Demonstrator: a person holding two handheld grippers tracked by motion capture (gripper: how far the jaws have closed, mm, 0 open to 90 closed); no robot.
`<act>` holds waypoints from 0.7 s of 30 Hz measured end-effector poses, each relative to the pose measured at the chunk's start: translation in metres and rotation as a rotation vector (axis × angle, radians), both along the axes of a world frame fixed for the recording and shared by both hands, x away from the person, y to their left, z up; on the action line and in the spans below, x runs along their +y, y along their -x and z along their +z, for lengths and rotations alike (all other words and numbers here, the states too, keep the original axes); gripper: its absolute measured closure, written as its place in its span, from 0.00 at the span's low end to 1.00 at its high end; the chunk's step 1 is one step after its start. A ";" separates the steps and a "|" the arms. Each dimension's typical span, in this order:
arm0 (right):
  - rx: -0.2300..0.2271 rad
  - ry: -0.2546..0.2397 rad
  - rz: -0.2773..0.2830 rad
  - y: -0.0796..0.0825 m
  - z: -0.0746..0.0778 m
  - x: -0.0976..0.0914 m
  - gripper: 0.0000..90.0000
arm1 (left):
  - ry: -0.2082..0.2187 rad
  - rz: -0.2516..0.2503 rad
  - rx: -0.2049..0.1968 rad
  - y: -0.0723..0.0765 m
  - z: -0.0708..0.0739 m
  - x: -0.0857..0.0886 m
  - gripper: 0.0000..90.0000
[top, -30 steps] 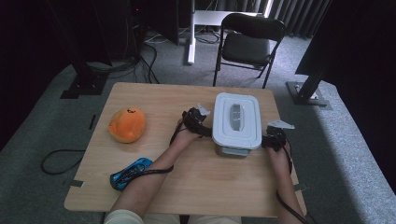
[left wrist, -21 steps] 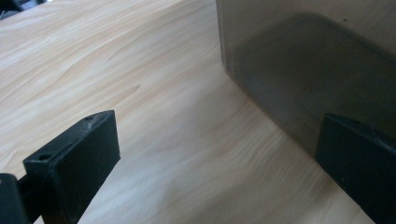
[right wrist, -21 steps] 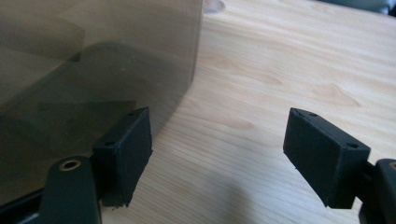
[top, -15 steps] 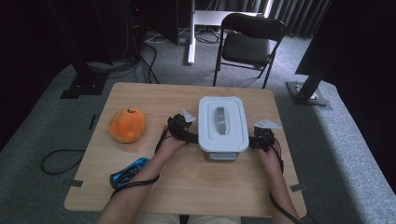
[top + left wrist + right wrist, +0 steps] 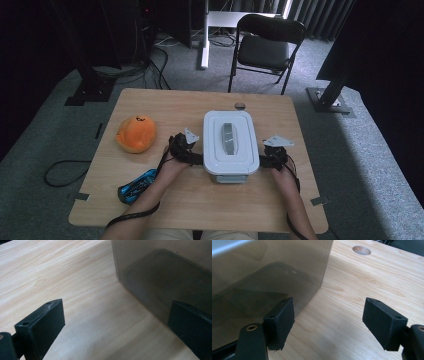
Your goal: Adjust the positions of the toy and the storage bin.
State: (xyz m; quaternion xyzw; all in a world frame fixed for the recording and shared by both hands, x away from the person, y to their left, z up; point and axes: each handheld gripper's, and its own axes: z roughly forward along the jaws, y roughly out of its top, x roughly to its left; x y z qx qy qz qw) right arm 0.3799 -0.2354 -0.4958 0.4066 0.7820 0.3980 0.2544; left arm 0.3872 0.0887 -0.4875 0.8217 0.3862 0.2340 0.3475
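We see a light wooden surface (image 5: 195,105) with rounded corners standing on grey carpet. A white lidded box (image 5: 230,145) sits on it just right of centre, its smoky translucent wall (image 5: 160,282) meeting the wood grain in the left gripper view. At nine o'clock from the box lies an orange plush toy (image 5: 135,133), well apart from it. At about seven o'clock, near the front left edge, lies a blue object (image 5: 138,185). At twelve o'clock, just behind the box, a small round hole (image 5: 240,105) pierces the surface. Strips of tape (image 5: 81,196) mark the front corners.
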 end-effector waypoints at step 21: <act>-0.035 0.027 0.088 0.030 0.000 -0.007 0.28 | -0.007 -0.063 -0.019 0.056 0.002 -0.003 0.02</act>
